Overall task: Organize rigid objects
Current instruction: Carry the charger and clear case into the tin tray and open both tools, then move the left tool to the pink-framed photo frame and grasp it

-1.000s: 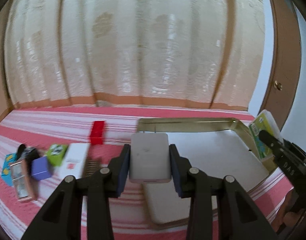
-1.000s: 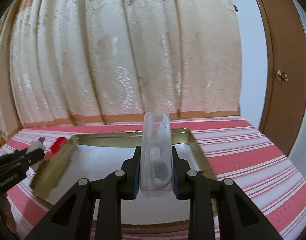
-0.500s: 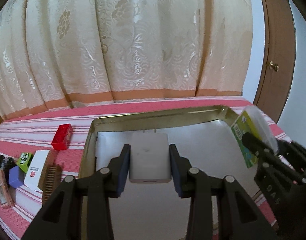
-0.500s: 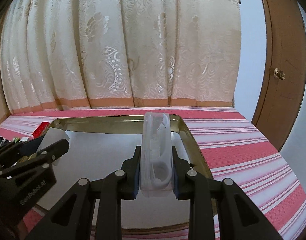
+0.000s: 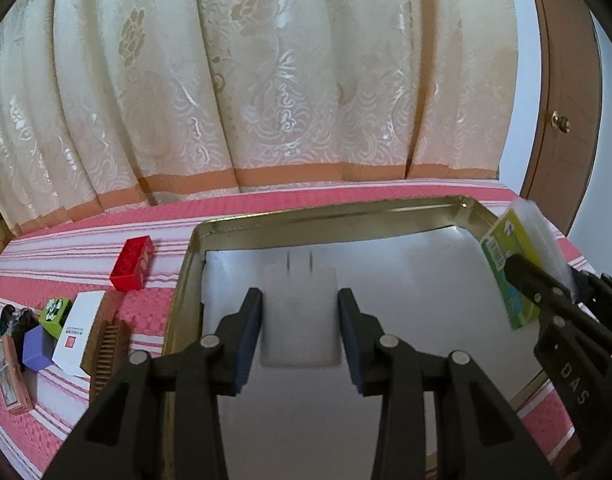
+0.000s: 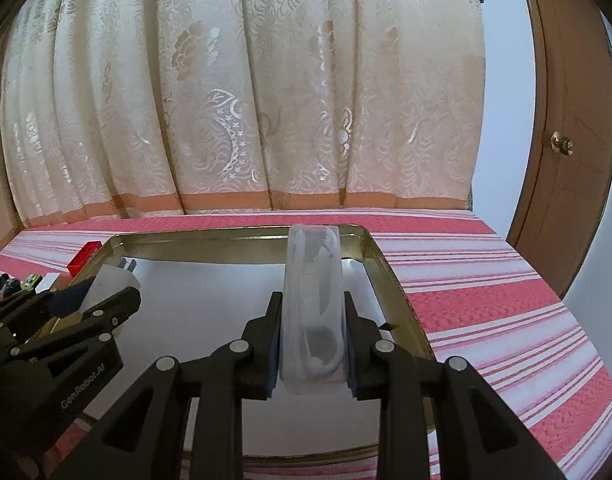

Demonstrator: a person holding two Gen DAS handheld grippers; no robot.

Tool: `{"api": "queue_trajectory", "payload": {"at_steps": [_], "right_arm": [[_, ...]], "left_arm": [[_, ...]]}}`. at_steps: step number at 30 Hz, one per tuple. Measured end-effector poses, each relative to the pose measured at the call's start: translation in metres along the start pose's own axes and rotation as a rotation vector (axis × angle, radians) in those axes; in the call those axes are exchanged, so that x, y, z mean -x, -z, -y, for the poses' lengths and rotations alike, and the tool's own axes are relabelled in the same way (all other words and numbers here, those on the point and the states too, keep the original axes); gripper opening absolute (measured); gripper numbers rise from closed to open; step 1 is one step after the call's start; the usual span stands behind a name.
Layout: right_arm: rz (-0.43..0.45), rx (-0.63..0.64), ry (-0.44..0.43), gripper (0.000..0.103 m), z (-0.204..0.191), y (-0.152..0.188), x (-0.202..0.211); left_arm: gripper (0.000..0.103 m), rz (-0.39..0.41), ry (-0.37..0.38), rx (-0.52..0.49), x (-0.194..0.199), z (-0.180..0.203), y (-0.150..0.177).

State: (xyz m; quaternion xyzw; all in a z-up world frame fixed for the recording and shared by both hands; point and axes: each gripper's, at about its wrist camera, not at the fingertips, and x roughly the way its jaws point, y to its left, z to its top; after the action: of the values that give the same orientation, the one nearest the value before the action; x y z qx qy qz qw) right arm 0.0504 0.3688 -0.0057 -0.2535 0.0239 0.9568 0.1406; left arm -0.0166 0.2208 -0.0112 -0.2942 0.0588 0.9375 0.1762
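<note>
Lying in a loose cluster on the red-striped surface (image 5: 234, 216) at far left: a wooden comb (image 5: 106, 350), white box (image 5: 79, 326), red block (image 5: 132, 258). Opening over the metal tray (image 5: 186, 280), left gripper (image 5: 300, 330), white charger (image 5: 300, 316) blurred between its parting pads. Pinching a clear plastic case (image 6: 313, 312) upright above the tray's right half, right gripper (image 6: 312, 350).

The right gripper (image 6: 312, 344) clamps an upright clear plastic case (image 6: 313, 308) over the metal tray (image 6: 398, 300); the left gripper (image 6: 102, 300), left of it, is opening around a white charger (image 6: 110, 280)
</note>
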Motion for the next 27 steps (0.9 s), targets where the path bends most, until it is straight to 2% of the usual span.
{"api": "queue_trajectory", "payload": {"at_steps": [2,3,4,5,9,13,19,27], "right_arm": [[0.008,-0.003,0.013,0.039,0.0,0.0,0.001],[0.015,-0.009,0.021,0.056,0.001,0.0,0.002],[0.024,-0.017,0.028,0.071,0.001,0.001,0.004],[0.038,-0.029,0.036,0.072,0.003,0.001,0.006],[0.106,-0.069,0.056,0.079,0.01,0.0,0.014],[0.108,-0.062,0.061,0.079,0.009,-0.002,0.016],[0.174,-0.082,0.088,0.079,0.011,-0.001,0.026],[0.252,-0.109,0.111,0.08,0.012,0.0,0.038]], "left_arm": [[0.062,0.021,-0.008,0.004,0.004,0.0,0.0],[0.083,0.029,-0.013,0.005,0.006,0.0,0.0],[0.097,0.042,-0.02,0.006,0.008,0.0,0.0],[0.101,0.06,-0.036,0.013,0.011,-0.001,0.0],[0.103,0.11,-0.044,0.018,0.021,-0.002,0.001],[0.103,0.113,-0.046,0.012,0.023,-0.002,0.0],[0.103,0.118,-0.049,0.035,0.027,-0.01,0.003],[0.103,0.166,-0.102,0.028,0.039,-0.023,0.008]]}}
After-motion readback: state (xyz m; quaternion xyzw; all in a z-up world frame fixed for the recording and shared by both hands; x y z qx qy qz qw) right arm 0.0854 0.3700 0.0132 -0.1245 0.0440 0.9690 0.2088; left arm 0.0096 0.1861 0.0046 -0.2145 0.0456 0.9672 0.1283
